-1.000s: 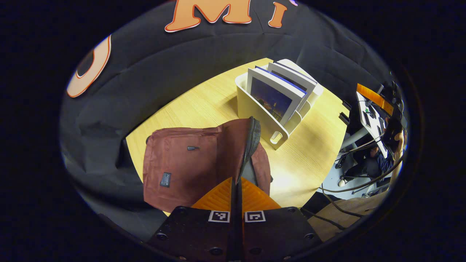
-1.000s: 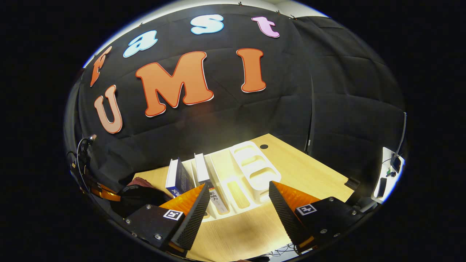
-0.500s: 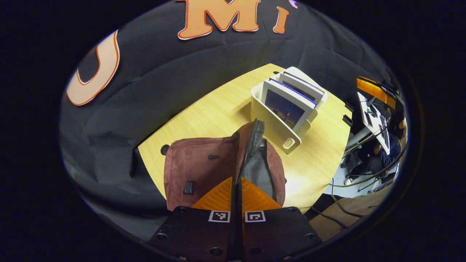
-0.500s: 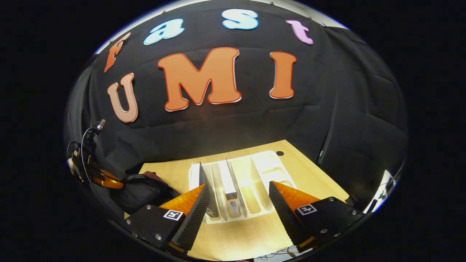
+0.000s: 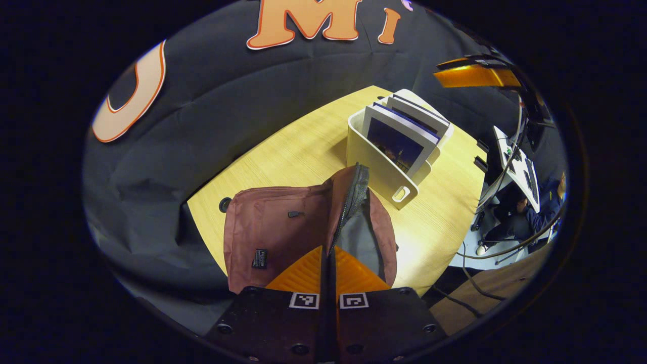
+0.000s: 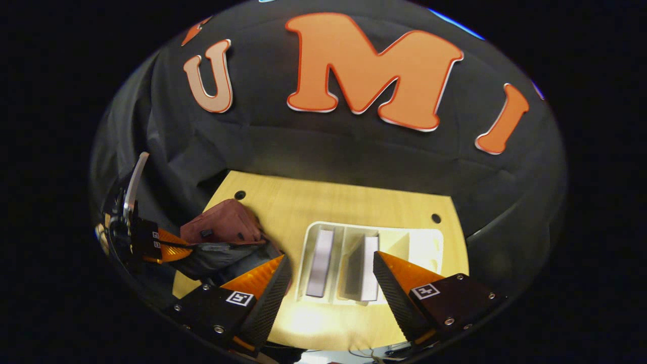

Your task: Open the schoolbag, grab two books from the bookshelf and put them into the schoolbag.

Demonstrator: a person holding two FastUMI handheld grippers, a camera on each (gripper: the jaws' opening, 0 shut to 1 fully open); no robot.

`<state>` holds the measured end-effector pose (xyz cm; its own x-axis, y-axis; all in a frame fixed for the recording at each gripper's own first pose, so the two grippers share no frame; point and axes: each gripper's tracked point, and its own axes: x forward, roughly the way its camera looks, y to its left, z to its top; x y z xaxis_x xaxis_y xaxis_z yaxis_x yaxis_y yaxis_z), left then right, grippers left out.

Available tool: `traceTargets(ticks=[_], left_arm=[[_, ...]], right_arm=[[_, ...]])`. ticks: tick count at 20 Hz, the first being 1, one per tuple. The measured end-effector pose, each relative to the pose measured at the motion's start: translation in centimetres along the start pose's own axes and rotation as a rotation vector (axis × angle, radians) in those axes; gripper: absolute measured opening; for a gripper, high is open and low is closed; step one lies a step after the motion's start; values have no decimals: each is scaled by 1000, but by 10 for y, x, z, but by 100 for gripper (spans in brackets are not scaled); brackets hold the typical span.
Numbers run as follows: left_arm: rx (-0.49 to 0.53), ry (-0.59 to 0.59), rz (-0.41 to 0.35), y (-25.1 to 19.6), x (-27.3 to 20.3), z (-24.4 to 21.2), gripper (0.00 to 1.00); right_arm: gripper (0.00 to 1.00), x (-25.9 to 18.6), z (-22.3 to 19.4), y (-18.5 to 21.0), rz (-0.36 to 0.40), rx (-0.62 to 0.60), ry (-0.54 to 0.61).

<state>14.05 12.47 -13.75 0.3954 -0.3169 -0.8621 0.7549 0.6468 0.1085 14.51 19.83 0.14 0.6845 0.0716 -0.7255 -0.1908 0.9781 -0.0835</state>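
Right hand-held gripper (image 6: 331, 283), jaws wide and empty, has swung from an oblique approach to directly above the bookshelf (image 6: 434, 242), both books (image 6: 320, 263) at lower centre. Left hand-held gripper (image 5: 328, 260) stays clenched on the schoolbag (image 5: 273, 232) flap (mouth open), lower centre on the tabletop (image 5: 303, 146). First pick looks imminent.

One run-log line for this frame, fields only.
left claw: shut on schoolbag flap, held up | right claw: open above bookshelf | books: two in shelf | phase: reaching for first book
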Motion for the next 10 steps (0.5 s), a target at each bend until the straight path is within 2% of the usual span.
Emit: traceTargets(ticks=[4, 8, 10], left_arm=[[3, 2, 20, 5, -2, -9, 1], [11, 9, 22, 4, -1, -14, 1], [6, 11, 9, 1, 4, -15, 1]], right_arm=[[98, 50, -35, 21, 54, 82, 307], [98, 94, -52, 8, -30, 31, 412], [98, 106, -62, 9, -41, 35, 456]])
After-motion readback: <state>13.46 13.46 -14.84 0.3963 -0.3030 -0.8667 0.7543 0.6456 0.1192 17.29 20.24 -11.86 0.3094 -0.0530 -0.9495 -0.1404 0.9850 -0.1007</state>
